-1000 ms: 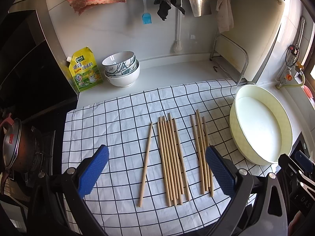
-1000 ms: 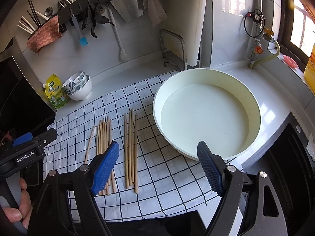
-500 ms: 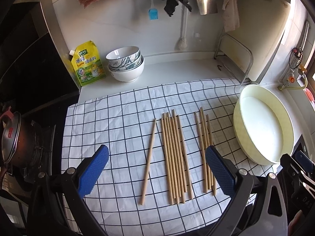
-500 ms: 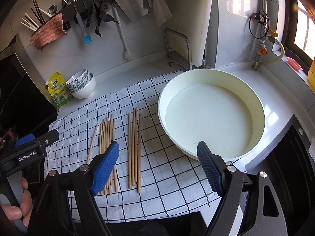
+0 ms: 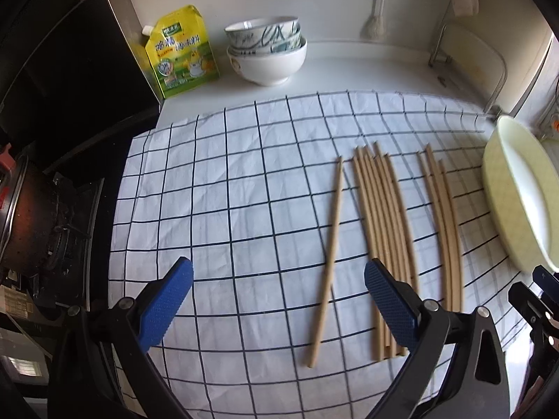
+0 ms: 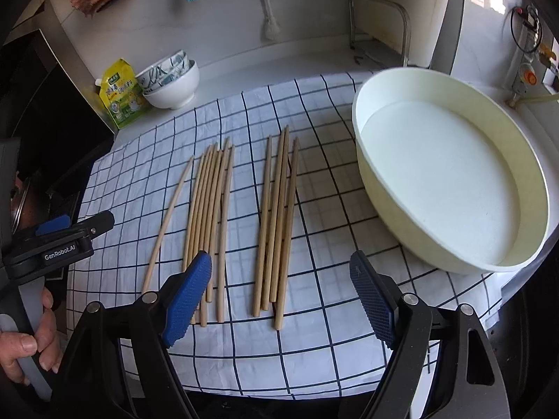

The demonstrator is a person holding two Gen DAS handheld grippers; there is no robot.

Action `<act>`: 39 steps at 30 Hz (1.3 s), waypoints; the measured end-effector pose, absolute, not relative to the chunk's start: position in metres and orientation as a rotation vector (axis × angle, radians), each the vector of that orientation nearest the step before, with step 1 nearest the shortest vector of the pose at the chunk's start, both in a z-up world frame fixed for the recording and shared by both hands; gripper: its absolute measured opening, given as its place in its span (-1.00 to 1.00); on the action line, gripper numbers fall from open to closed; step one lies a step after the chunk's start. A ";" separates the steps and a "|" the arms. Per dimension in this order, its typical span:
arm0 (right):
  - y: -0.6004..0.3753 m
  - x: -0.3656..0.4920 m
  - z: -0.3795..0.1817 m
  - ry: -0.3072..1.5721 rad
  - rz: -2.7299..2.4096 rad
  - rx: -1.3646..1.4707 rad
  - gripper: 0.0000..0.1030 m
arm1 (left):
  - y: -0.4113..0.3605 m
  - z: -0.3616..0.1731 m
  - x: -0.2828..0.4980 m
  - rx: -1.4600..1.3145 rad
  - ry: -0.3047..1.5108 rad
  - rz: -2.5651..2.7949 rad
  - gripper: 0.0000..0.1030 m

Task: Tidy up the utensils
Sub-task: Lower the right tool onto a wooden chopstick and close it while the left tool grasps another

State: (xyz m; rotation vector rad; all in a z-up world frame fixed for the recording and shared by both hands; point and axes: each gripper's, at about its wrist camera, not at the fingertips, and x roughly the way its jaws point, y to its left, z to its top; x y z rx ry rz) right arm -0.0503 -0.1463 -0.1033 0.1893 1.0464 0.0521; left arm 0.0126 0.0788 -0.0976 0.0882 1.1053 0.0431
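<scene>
Wooden chopsticks (image 6: 276, 216) lie lengthwise toward the wall; left claw (image 5: 276, 303) and right claw (image 6: 279, 296) gape empty.

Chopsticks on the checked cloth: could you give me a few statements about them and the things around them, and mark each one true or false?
1. One single chopstick lies apart from the others. True.
2. The round basin holds several chopsticks. False: it is empty.
3. Both the left gripper and the right gripper are open and hold nothing. True.
4. The stacked bowls stand on the checked cloth. False: they stand on the bare counter behind it.
5. The yellow pouch lies flat. False: it stands upright beside the bowls.
</scene>
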 end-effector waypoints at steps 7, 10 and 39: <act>-0.149 -0.041 -0.149 1.077 -0.095 0.215 0.51 | 0.087 -0.132 0.022 0.094 1.105 0.016 0.88; -0.148 -0.039 -0.162 1.071 -0.141 0.213 0.51 | 0.086 -0.144 0.025 0.088 1.108 -0.003 0.88; -0.139 -0.014 -0.189 1.038 -0.227 0.132 0.49 | 0.072 -0.185 0.045 0.101 1.127 -0.077 0.88</act>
